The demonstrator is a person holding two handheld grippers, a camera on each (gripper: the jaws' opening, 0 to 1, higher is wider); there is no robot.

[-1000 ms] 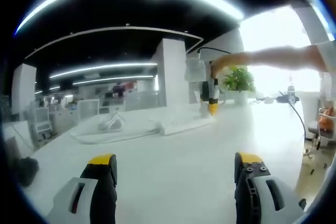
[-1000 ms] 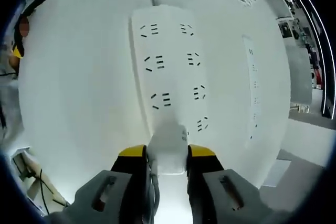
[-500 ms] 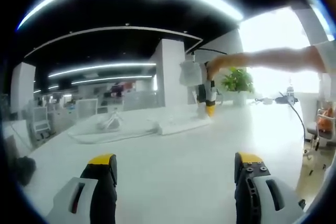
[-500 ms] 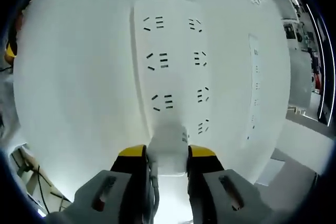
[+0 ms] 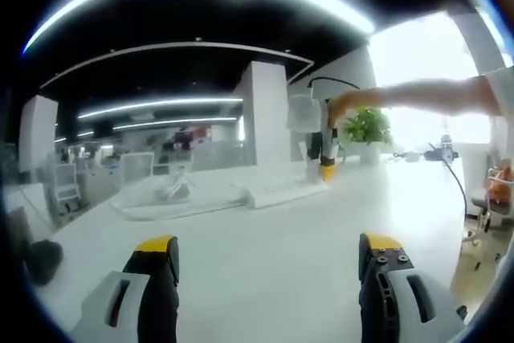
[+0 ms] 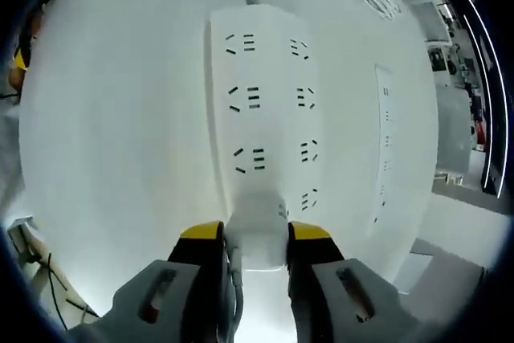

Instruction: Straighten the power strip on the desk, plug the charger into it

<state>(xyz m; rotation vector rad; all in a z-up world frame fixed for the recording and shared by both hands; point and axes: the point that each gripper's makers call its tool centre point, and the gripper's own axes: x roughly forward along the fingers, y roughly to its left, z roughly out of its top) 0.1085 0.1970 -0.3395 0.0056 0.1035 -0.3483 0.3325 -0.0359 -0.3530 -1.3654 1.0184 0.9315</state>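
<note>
Right tool point(image 6: 255, 234) clamped on charger point(image 6: 257, 226), hiding power strip's point(image 6: 261, 102) near end, left tool point(image 5: 269, 255) apart

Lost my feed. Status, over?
Right tool shut on charger, over power strip. Left tool open, idle. Nothing blocking sockets.

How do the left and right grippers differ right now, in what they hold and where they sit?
The right gripper is shut on the white charger, right over the power strip; the left gripper is open and holds nothing. The right gripper points down at the desk; the left gripper looks level across it. Both have yellow tips.
</note>
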